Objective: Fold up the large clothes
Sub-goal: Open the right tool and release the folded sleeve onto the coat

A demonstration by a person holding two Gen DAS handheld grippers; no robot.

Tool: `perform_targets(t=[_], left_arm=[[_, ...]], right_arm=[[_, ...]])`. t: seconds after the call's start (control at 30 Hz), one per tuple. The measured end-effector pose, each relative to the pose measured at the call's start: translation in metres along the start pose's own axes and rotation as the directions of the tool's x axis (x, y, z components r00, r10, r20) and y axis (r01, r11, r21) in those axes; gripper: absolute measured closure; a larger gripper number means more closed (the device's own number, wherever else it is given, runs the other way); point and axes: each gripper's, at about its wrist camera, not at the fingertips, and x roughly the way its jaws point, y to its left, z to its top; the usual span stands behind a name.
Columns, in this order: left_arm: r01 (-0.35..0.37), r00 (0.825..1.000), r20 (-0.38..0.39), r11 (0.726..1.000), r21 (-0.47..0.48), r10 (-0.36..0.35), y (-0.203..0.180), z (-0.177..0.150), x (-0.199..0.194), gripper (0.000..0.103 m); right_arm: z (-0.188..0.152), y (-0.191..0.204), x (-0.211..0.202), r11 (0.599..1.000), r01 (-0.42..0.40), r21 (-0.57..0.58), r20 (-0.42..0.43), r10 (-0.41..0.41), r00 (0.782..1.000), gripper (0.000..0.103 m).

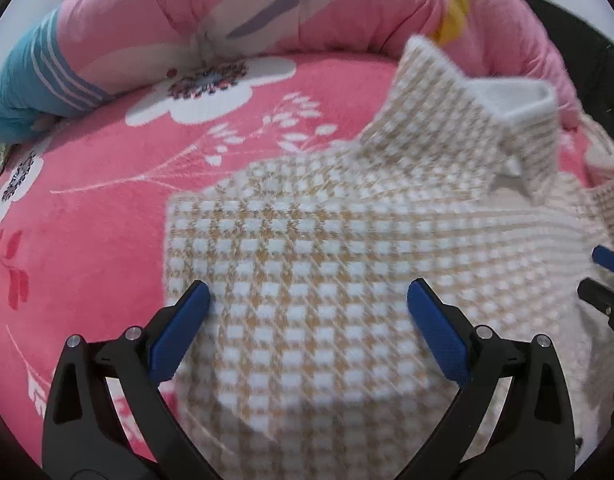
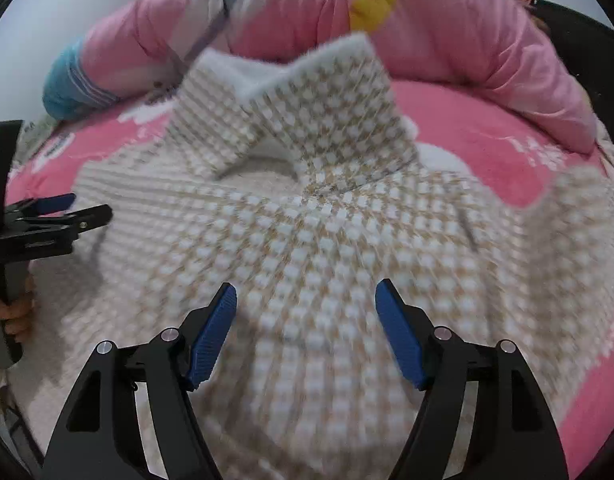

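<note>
Two grippers hang over one checked coat (image 1: 327,280) spread on a pink blanket (image 1: 87,220). The left gripper (image 1: 309,300) is spread wide, nothing pinched; coat fabric lies under and between its blue fingers (image 1: 179,332), and the coat's left edge runs just outside the left finger. Beyond the fingertips the coat's collar (image 1: 467,112) stands up, with a pink quilt (image 1: 167,20) heaped farther off. The right gripper (image 2: 307,300) is also released, with its blue fingers (image 2: 213,332) apart above the coat's (image 2: 307,240) middle and gripping nothing. Ahead of those fingertips the collar (image 2: 307,112) rises, and a sleeve (image 2: 579,220) trails off to their right. In the right wrist view the left gripper (image 2: 67,208) shows far to the left of the fingers, held by a hand (image 2: 15,312). Both views are blurred.
</note>
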Motion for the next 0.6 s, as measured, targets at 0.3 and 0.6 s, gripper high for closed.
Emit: perform_targets(t=[0.3,0.6], left_arm=[[0.137,0.989,0.06,0.99,0.022,-0.138,-0.035,-0.029,-0.04,0.007],[0.114,0.993,-0.022,0.986,0.124,-0.112,-0.08,-0.059,-0.025,0.007]], right_arm=[[-0.025,-0.004,-0.011,0.997,0.071,-0.005,-0.027,-0.071,0.997,0.026],[-0.068,-0.013,-0.021,0.997,0.058,0.044,-0.007,-0.058,0.998,0.02]])
